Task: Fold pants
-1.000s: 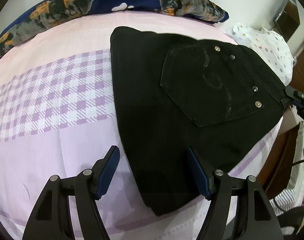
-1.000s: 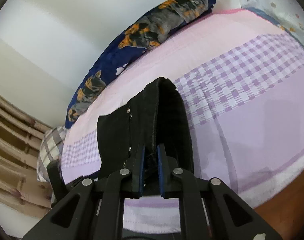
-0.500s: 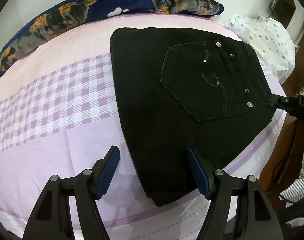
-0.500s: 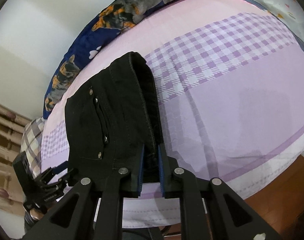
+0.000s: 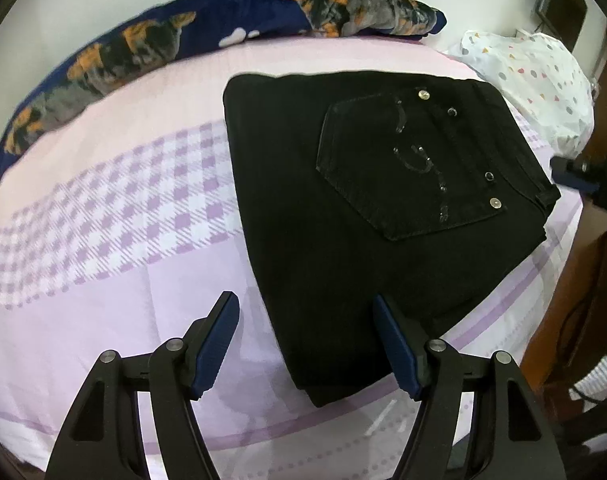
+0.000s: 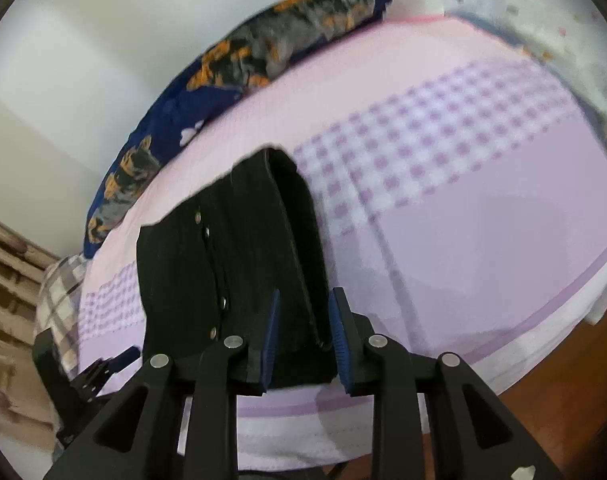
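On the left, a navy animal-print pillow [image 5: 151, 52] lies along the far edge of the bed [image 5: 103, 208], whose sheet is pink and lilac check. The left gripper [image 5: 305, 344] hovers low over the near corner of the black jeans [image 5: 383, 208], its fingers [image 5: 215, 344] spread wide with nothing between them. The jeans lie folded into a flat stack at the bed's right side, back pocket [image 5: 407, 168] uppermost. Farther right, the right gripper [image 6: 303, 332] has its fingers parted around the waistband edge, not pinching it. Denim looks heavy, fairly stiff and grippy, so the thick waistband or the folded edge is probably the best hold.
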`<action>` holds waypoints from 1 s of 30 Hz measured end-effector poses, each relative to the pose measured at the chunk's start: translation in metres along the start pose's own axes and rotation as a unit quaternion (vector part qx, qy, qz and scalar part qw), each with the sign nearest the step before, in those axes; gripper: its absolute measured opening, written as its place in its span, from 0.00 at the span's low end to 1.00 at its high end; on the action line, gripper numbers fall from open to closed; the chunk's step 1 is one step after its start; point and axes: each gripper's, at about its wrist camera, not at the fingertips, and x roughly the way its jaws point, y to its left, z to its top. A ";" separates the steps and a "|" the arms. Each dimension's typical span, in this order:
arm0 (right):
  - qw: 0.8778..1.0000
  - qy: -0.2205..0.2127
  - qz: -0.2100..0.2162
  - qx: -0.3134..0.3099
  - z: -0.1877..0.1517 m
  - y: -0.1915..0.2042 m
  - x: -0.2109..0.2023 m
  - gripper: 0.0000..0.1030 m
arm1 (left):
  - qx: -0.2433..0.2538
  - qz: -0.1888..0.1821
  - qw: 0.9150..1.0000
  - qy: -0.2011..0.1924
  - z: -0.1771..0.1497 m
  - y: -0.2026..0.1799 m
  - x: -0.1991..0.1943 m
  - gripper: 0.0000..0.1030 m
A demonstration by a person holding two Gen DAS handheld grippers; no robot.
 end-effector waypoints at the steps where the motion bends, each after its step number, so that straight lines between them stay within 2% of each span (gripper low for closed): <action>1: 1.000 -0.014 -0.006 -0.011 0.003 0.004 -0.005 0.24 | 0.006 0.006 1.000 -0.006 0.000 -0.002 -0.002 0.68; 6: 0.997 -0.044 -0.024 -0.062 0.017 0.023 -0.009 0.24 | 0.017 0.019 0.998 -0.064 0.007 -0.007 -0.023 0.68; 9: 0.994 -0.051 -0.028 -0.095 0.025 0.038 -0.005 0.24 | 0.017 -0.002 0.996 -0.091 0.012 -0.008 -0.032 0.68; 11: 0.992 -0.054 -0.032 -0.112 0.028 0.046 0.000 0.24 | 0.025 -0.014 0.996 -0.087 0.015 -0.013 -0.030 0.68; 15: 0.988 -0.053 -0.034 -0.144 0.038 0.062 0.013 0.24 | 0.046 -0.010 0.997 -0.064 0.018 -0.024 -0.015 0.68; 20: 0.984 -0.055 -0.030 -0.165 0.047 0.073 0.028 0.24 | 0.053 -0.017 0.998 -0.015 0.010 -0.031 0.006 0.68; 26: 0.988 -0.001 -0.044 -0.147 0.050 0.054 0.074 0.21 | 0.035 -0.026 0.999 -0.006 0.008 -0.025 0.010 0.68; 30: 0.989 0.013 -0.040 -0.142 0.041 0.048 0.076 0.21 | 0.031 -0.026 0.999 -0.004 0.008 -0.024 0.012 0.70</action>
